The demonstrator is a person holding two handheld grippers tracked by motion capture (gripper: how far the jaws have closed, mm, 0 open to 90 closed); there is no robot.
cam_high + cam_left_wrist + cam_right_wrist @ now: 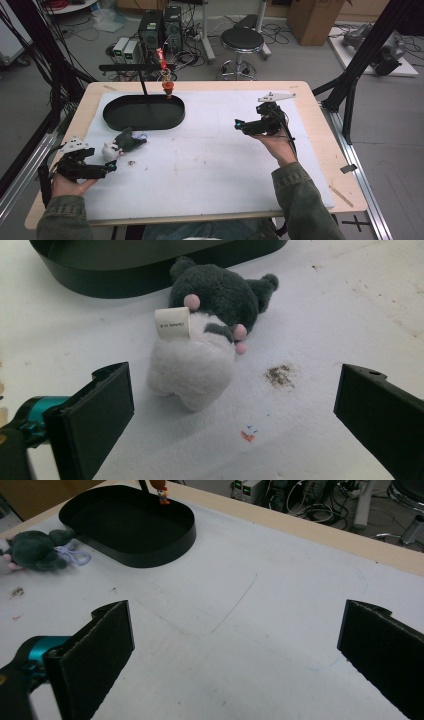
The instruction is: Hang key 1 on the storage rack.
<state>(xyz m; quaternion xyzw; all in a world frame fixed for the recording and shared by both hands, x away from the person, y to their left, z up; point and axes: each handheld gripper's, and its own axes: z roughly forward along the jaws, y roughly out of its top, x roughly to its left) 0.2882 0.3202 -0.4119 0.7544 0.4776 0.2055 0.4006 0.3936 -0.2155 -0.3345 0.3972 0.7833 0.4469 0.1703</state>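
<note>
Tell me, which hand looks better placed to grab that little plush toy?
Probably the left. The left gripper sits open just short of the plush toy, facing it. The right gripper is far across the table.

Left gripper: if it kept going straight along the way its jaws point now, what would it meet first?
Probably the plush toy, white end first: it lies between the open jaws' lines ahead of the left gripper, not yet touched. The black tray sits beyond.

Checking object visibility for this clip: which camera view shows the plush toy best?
The left gripper view: the plush toy lies close and centred between its open jaws, label readable. The high view shows it small beside the black tray. The right gripper view catches it at the left edge.
</note>
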